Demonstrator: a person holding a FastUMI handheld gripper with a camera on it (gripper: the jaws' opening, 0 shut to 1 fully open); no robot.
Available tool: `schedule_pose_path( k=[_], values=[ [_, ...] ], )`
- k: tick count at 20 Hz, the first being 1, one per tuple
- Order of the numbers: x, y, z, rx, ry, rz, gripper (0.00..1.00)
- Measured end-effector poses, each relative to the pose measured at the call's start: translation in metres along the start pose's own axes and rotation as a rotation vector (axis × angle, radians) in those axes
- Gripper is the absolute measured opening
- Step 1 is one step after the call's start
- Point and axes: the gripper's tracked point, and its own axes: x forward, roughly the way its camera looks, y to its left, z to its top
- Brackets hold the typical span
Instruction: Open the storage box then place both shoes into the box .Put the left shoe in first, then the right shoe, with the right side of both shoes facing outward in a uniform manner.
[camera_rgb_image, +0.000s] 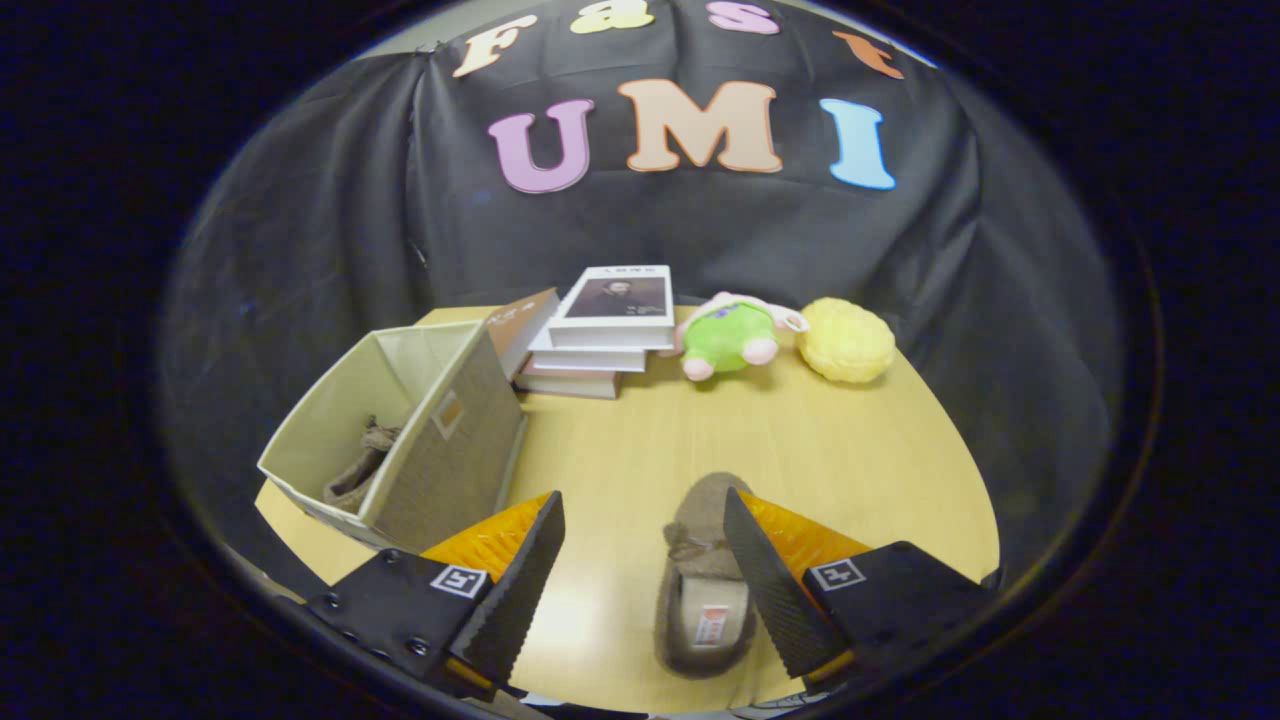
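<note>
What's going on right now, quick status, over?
Gripper open, nothing held. Storage box open, one shoe inside. Second shoe on table, between fingers, against one of them. Path to box looks clear.

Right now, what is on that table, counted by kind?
Shoes: 2, one in the storage box, one on the table between the open gripper fingers
Storage box: 1
Books: 4
Soft toys: 2, green and yellow
Total: 9
</note>
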Motion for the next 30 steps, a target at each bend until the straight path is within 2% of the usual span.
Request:
schedule_pose_path(
  k=[5, 14, 18, 23, 27, 30],
  values=[
    [0.009, -0.047, -0.045, 0.016, 0.062, -0.06, 0.99],
    [0.036, -0.081, -0.107, 0.044, 0.222, -0.096, 0.78],
    [0.046, -0.076, -0.12, 0.065, 0.29, -0.084, 0.46],
    [0.049, -0.084, -0.122, 0.097, 0.334, -0.153, 0.04],
    [0.041, -0.081, -0.107, 0.23, 0.324, -0.171, 0.04],
    [0.036, -0.073, -0.084, 0.263, 0.297, -0.167, 0.04]
  ],
)
